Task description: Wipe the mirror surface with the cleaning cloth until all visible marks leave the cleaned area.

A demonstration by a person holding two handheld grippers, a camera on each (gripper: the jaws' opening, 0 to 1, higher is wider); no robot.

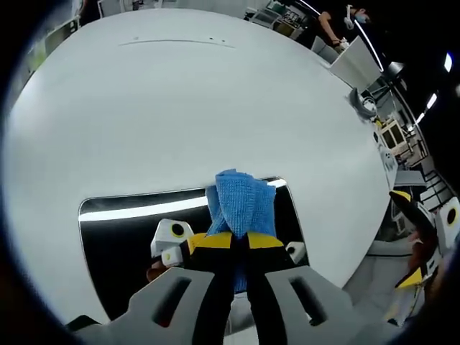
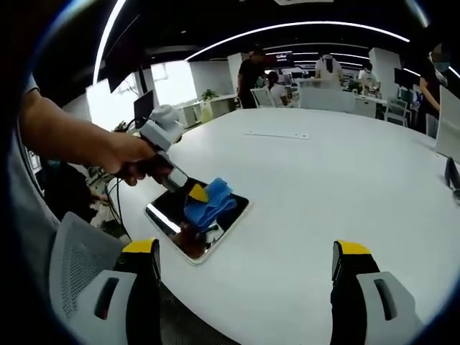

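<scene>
- The left gripper view sits close above the mirror (image 1: 129, 237), looking steeply down along its own tool (image 1: 237, 244) at the glass and across the white surface (image 1: 215, 108) beyond it.
- The mirror takes up the lower middle of that view, with the blue cloth (image 1: 241, 205) right before the lens.
- The right gripper view stands back from the mirror (image 2: 194, 223), low over the near edge of the surface (image 2: 323, 187), and faces across it toward the office beyond.
- From there the mirror lies left of centre, at middle distance, well ahead of the right tool (image 2: 244, 266).
- Both views share the mirror, the cloth (image 2: 208, 201) and the surface around the mirror; the right gripper view also takes in the left tool (image 2: 188, 188) over the mirror.
</scene>
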